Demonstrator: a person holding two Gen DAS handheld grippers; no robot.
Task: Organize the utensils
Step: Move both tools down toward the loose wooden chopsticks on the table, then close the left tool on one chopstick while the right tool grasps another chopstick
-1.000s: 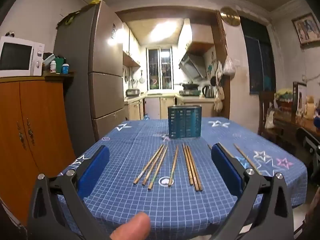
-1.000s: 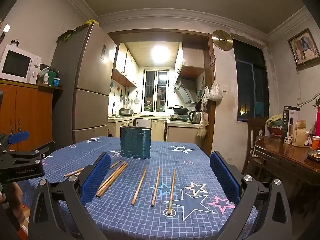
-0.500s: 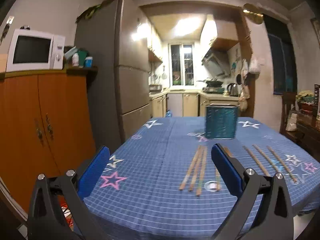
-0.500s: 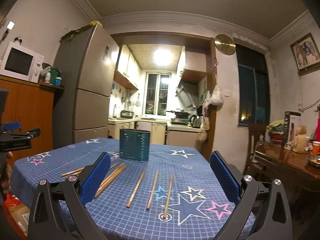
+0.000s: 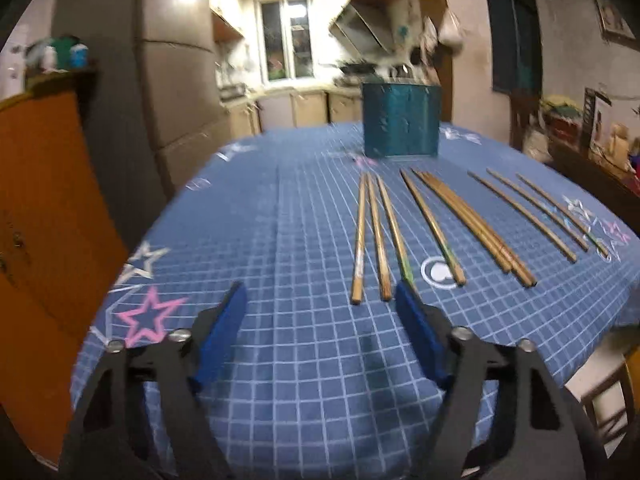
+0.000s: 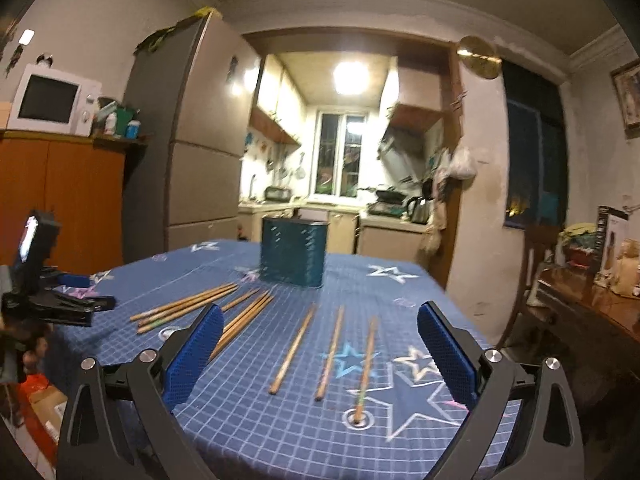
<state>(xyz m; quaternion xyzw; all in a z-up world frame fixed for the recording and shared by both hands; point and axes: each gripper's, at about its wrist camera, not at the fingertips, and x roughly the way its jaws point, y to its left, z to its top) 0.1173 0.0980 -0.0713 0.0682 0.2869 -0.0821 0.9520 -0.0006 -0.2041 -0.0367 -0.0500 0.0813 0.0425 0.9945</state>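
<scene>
On the worktop (image 5: 304,208) chopsticks (image 5: 378,236) lie loose toward one o'clock, awaiting the holder (image 5: 400,120); left tool (image 5: 320,304) closing on nothing, right tool (image 6: 318,328) released.

Left gripper (image 5: 320,308) closing, right gripper (image 6: 318,330) open.

- Wooden chopsticks (image 5: 436,224) lie flat in loose groups across the blue star-print tablecloth.
- Teal perforated utensil holder (image 5: 400,120) stands upright beyond them.

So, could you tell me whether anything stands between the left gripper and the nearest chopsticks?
Nothing visible does. Only bare tablecloth lies between the closing left gripper and the leftmost chopsticks; nothing is between its jaws.
</scene>
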